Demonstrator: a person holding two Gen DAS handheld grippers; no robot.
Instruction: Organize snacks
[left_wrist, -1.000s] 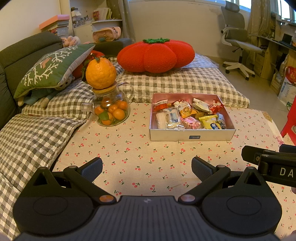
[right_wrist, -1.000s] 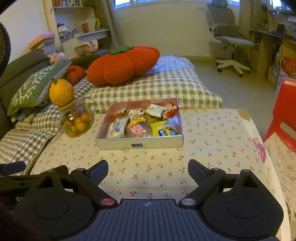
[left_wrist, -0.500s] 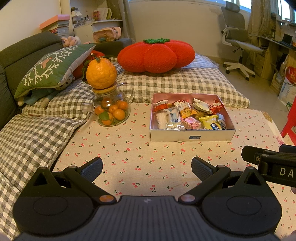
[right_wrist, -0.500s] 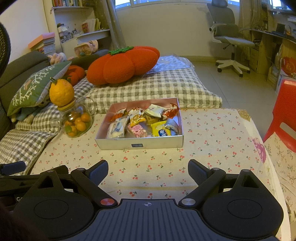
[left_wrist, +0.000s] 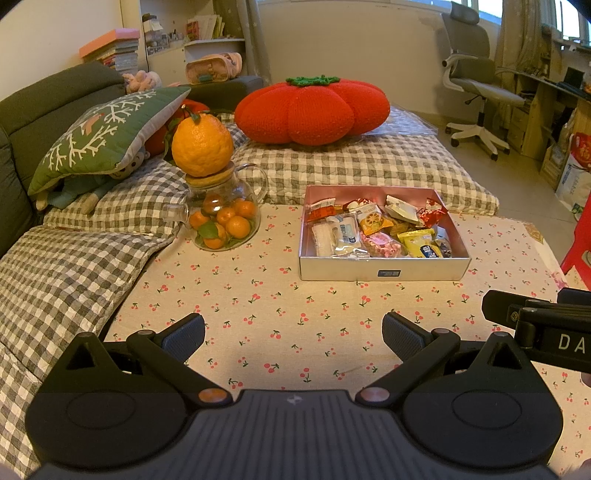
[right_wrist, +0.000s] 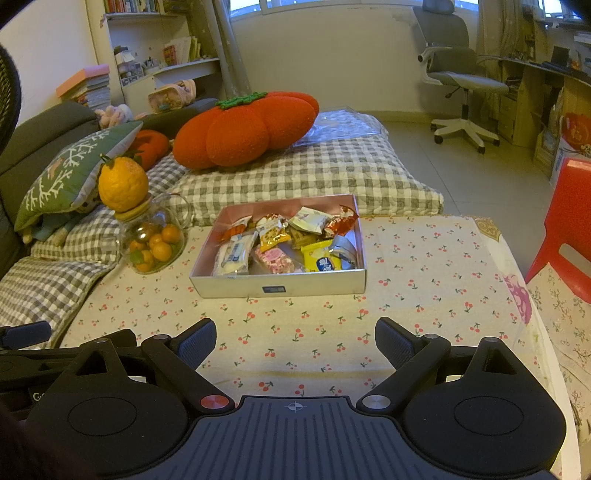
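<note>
A shallow silver box (left_wrist: 384, 271) (right_wrist: 280, 286) with a pink inside sits on the cherry-print tablecloth (left_wrist: 258, 295) (right_wrist: 406, 280). It holds several wrapped snacks (left_wrist: 373, 229) (right_wrist: 288, 240), among them a yellow packet (right_wrist: 321, 256) and a pink one (right_wrist: 275, 258). My left gripper (left_wrist: 293, 334) hangs open over the cloth, well short of the box, nothing between its fingers. My right gripper (right_wrist: 295, 338) is open too, empty, in front of the box. Part of the right gripper (left_wrist: 539, 325) shows at the right edge of the left wrist view.
A glass teapot of small oranges (left_wrist: 221, 221) (right_wrist: 153, 243) with a big orange on its lid stands left of the box. Checked cushions (left_wrist: 351, 166), a red tomato pillow (left_wrist: 310, 107), a sofa on the left, a red stool (right_wrist: 565, 221) at the right.
</note>
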